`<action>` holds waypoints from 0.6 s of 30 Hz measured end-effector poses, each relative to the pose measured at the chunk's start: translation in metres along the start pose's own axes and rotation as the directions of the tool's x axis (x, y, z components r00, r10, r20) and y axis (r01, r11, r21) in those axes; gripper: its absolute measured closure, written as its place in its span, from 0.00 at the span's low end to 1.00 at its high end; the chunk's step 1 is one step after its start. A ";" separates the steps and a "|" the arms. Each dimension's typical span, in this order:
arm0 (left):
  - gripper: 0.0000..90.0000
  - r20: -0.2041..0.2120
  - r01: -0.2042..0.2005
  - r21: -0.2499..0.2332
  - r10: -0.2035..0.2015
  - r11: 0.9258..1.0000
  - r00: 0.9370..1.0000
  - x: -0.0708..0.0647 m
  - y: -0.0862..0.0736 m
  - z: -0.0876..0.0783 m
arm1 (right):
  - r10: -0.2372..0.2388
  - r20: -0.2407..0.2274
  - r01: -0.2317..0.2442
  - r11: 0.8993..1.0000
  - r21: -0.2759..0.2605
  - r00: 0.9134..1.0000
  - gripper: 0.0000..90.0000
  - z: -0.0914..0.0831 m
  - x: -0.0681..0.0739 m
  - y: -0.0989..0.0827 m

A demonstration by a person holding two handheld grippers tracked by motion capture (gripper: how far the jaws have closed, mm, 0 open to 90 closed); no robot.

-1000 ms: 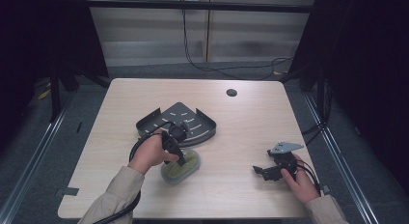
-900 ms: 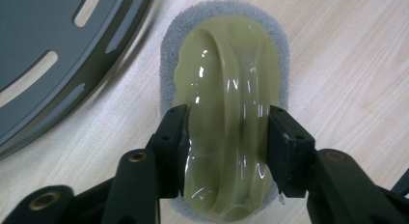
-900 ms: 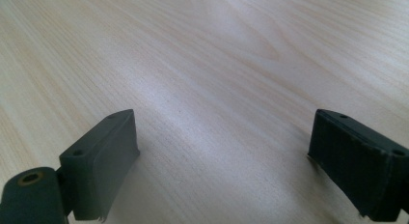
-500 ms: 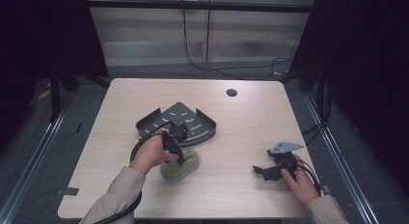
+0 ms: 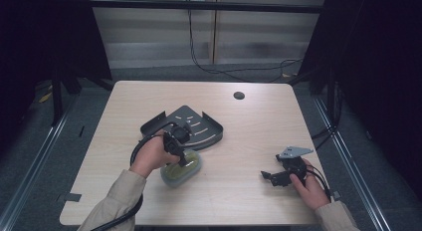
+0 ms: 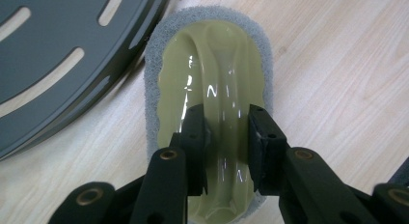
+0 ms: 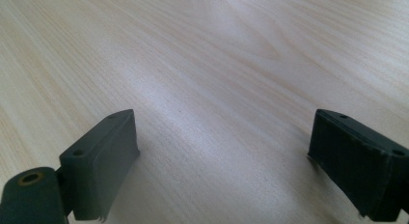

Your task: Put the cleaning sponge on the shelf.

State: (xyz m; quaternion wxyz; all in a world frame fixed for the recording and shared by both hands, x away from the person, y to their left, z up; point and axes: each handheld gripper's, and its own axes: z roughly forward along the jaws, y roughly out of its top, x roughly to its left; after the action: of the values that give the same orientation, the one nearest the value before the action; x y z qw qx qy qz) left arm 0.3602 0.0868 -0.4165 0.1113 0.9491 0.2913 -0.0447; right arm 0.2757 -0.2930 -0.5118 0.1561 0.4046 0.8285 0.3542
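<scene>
Left claw (image 6: 225, 137): clamped on the glossy ridge handle of the scrubber (image 6: 212, 69).
Scrubber: flat on the desk (image 5: 249, 121), just beside the dark slotted tray (image 5: 191, 122).
Right claw (image 7: 222, 161): open, empty.
Tip: I'd lift straight, keeping the pad level.
</scene>
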 end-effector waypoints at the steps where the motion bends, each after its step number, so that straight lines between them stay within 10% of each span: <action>1: 0.79 0.001 0.005 -0.006 -0.005 1.000 1.000 0.000 0.000 -0.002 | 0.000 0.001 0.000 1.000 0.001 1.000 0.10 0.000 0.000 0.000; 18: 0.79 -0.026 0.002 -0.017 -0.003 1.000 1.000 0.010 -0.004 -0.037 | 0.003 0.000 -0.003 1.000 -0.002 1.000 0.10 0.000 0.000 0.000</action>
State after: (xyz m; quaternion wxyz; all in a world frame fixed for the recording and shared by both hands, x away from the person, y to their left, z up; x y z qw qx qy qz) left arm 0.3669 0.1037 -0.3828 0.1153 0.9483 0.2943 -0.0301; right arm 0.2757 -0.2927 -0.5119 0.1560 0.4056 0.8277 0.3552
